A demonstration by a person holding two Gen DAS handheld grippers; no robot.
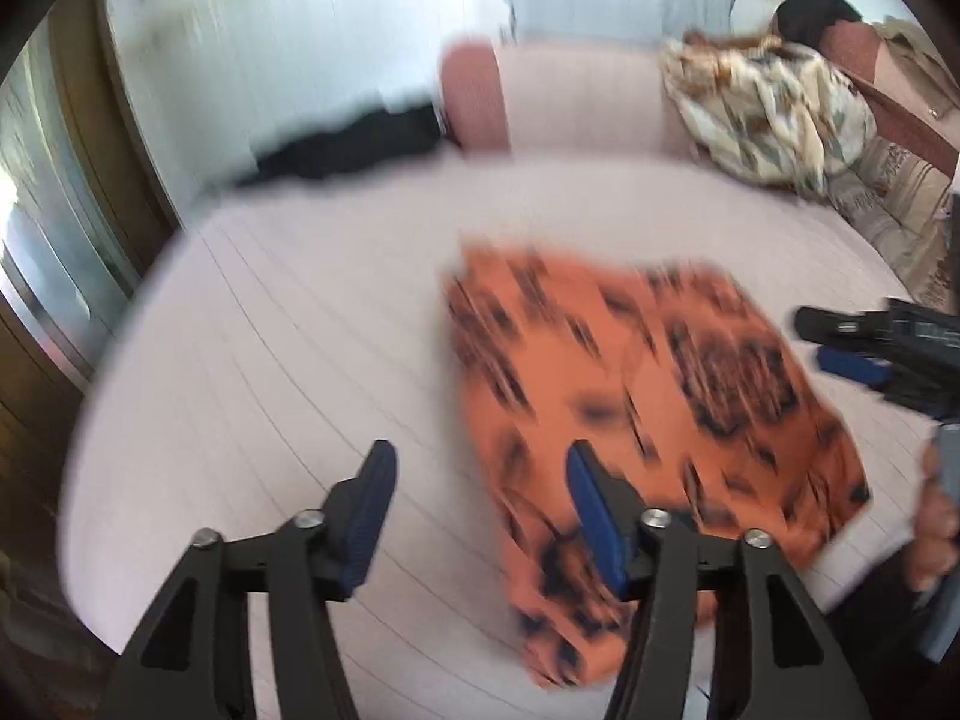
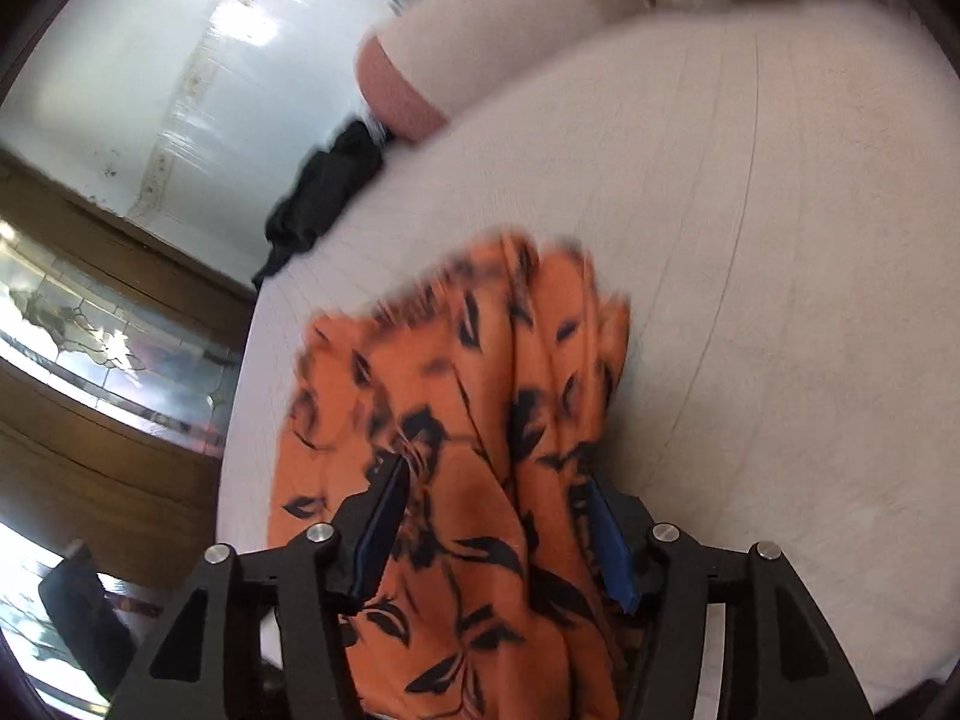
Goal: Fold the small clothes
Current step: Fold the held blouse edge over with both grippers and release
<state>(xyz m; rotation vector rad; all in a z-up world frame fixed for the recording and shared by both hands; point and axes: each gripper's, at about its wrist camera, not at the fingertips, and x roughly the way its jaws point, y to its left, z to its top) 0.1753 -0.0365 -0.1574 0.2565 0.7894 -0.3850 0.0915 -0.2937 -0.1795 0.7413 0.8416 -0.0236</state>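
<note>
The orange garment with black floral print (image 1: 648, 396) lies folded on the pale pink bed (image 1: 300, 330); no brand, label or writing on it is legible. The left hand-held gripper (image 1: 480, 516) is spread wide and empty above the bed, at the garment's near left edge. The right hand-held gripper (image 2: 498, 528) stands wide with the cloth lying between its jaws, ungripped; a pink bolster (image 1: 564, 99), a patterned cloth pile (image 1: 774, 114) and a black garment (image 2: 324, 192) lie along the bed's far edge.
</note>
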